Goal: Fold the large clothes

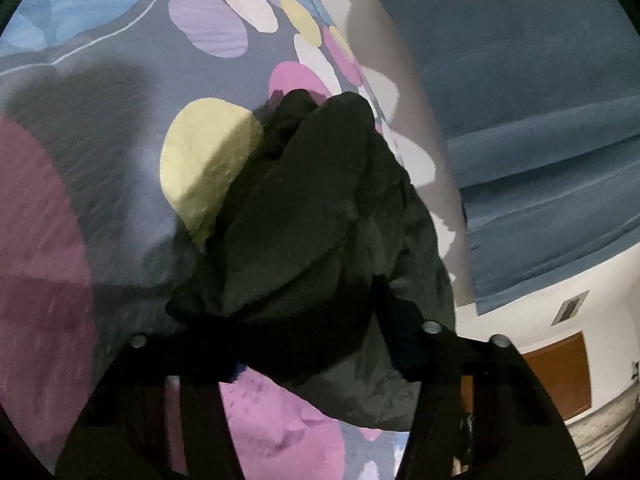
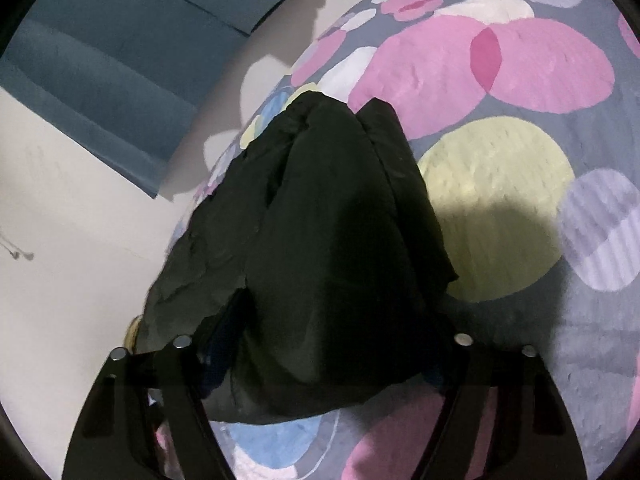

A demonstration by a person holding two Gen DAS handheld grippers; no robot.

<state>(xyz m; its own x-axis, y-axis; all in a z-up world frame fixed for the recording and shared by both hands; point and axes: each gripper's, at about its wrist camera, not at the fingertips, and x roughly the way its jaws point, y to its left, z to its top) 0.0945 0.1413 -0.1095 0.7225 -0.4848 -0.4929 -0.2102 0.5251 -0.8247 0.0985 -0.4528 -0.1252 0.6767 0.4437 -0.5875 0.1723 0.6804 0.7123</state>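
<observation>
One dark garment hangs between two grippers, over a bed with a circle-patterned cover. The left gripper pinches its bunched edge, jaws set fairly wide around thick cloth. The right gripper clamps another part of the same edge, its jaws likewise held apart by the folds. The garment's long axis runs away from both cameras, tapering toward its far end near a wall with a blue curtain.
</observation>
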